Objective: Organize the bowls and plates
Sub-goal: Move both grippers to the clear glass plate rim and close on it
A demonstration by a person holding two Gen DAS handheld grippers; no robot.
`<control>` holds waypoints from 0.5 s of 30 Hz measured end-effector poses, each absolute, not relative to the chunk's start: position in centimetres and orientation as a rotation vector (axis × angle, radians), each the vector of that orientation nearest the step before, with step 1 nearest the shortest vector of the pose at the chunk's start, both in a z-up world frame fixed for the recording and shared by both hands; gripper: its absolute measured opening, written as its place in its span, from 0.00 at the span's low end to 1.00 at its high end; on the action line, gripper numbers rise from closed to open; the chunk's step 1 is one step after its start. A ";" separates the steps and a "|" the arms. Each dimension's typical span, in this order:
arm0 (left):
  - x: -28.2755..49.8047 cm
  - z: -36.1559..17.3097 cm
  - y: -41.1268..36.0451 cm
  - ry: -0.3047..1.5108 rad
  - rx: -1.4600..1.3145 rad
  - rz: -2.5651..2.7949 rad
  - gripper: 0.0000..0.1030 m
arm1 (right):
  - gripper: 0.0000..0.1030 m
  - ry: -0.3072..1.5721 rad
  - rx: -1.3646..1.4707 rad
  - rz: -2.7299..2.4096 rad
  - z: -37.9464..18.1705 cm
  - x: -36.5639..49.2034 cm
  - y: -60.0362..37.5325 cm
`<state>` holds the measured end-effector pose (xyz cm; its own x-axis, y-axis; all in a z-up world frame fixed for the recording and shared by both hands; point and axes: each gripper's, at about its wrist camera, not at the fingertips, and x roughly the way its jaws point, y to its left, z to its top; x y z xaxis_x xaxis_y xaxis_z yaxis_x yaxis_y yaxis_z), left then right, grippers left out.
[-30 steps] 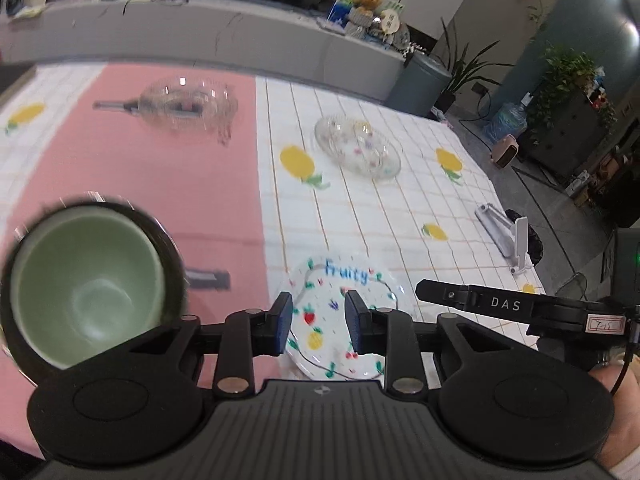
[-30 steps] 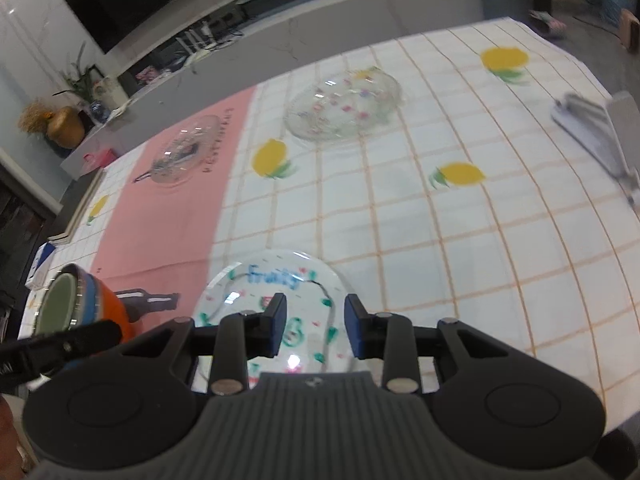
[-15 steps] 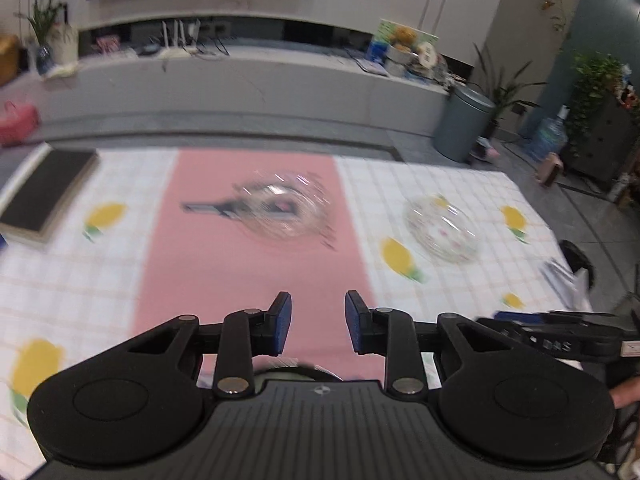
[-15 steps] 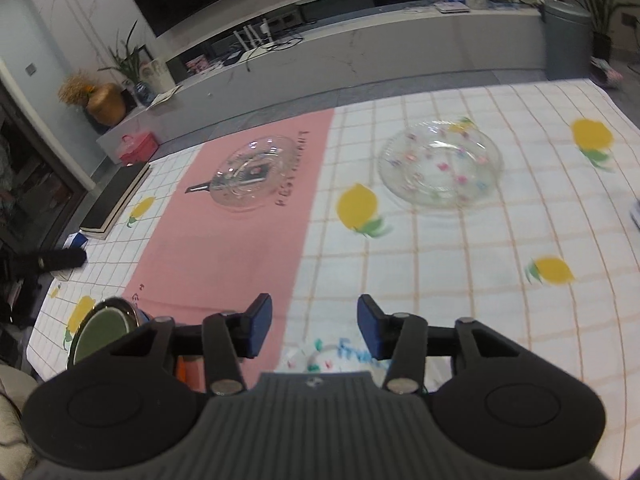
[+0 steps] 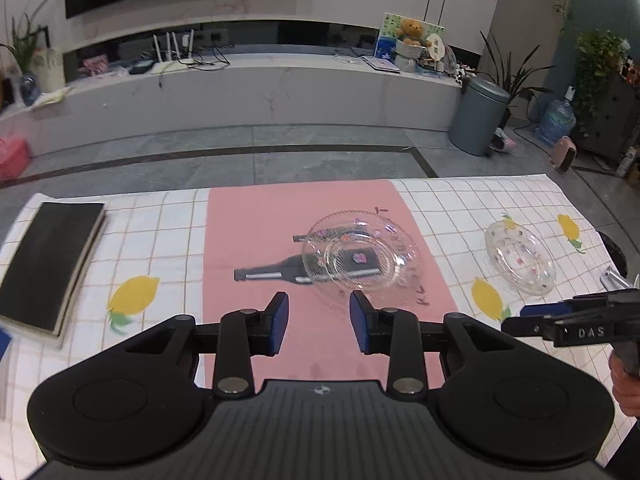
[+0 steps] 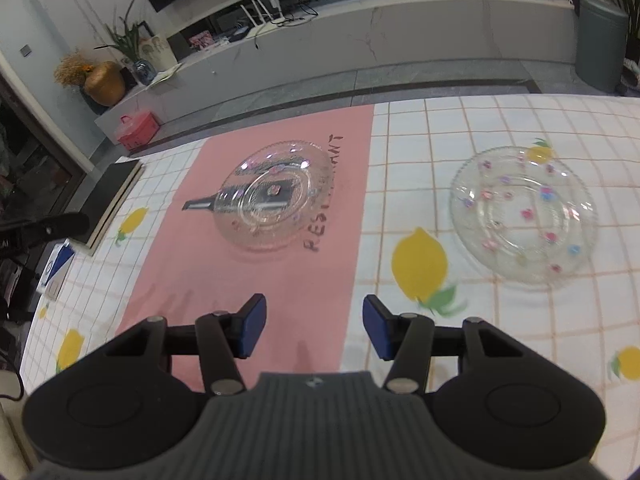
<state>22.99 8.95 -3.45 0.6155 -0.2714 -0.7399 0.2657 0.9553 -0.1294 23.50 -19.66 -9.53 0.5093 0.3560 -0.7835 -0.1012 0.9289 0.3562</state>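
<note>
A clear glass plate (image 5: 362,258) (image 6: 276,196) with small flower prints lies on the pink mat (image 5: 280,240), over a printed bottle. A second clear flowered plate (image 5: 520,258) (image 6: 522,216) rests to the right on the checked cloth. My left gripper (image 5: 319,322) hovers just short of the first plate, jaws opening with nothing between them. My right gripper (image 6: 315,330) hangs over the mat's right edge, short of both plates; its jaws are opening and empty too. The right gripper's tip (image 5: 560,324) shows at the right of the left wrist view.
A black book (image 5: 48,268) lies at the table's left end. The table's far edge (image 5: 280,186) drops to a grey floor. A person's hand (image 5: 626,380) holds the right gripper. A grey bin (image 5: 478,116) and a low media bench stand beyond.
Both grippers pulled back from the near "Fruity" plate and green bowl, which left view, and now face the two far glass plates. Both pairs of jaws stand wider.
</note>
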 end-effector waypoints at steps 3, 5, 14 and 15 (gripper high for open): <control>25.3 -4.6 10.0 0.858 -0.024 -0.311 0.38 | 0.52 1.021 0.296 0.250 -10.8 26.3 -19.2; 26.8 -5.7 10.9 0.870 -0.087 -0.310 0.42 | 0.52 1.028 0.305 0.229 -11.6 28.0 -18.9; 31.4 -11.2 11.0 0.945 -0.215 -0.324 0.44 | 0.52 1.024 0.369 0.161 -14.9 32.5 -18.0; 31.7 -11.7 10.7 0.951 -0.213 -0.326 0.45 | 0.51 1.022 0.372 0.155 -15.1 32.7 -18.0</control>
<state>31.71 10.65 -11.67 0.5376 -0.3643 -0.7604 0.1786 0.9306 -0.3196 32.72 -17.98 -15.13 0.5171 0.2977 -0.8025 0.0462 0.9265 0.3735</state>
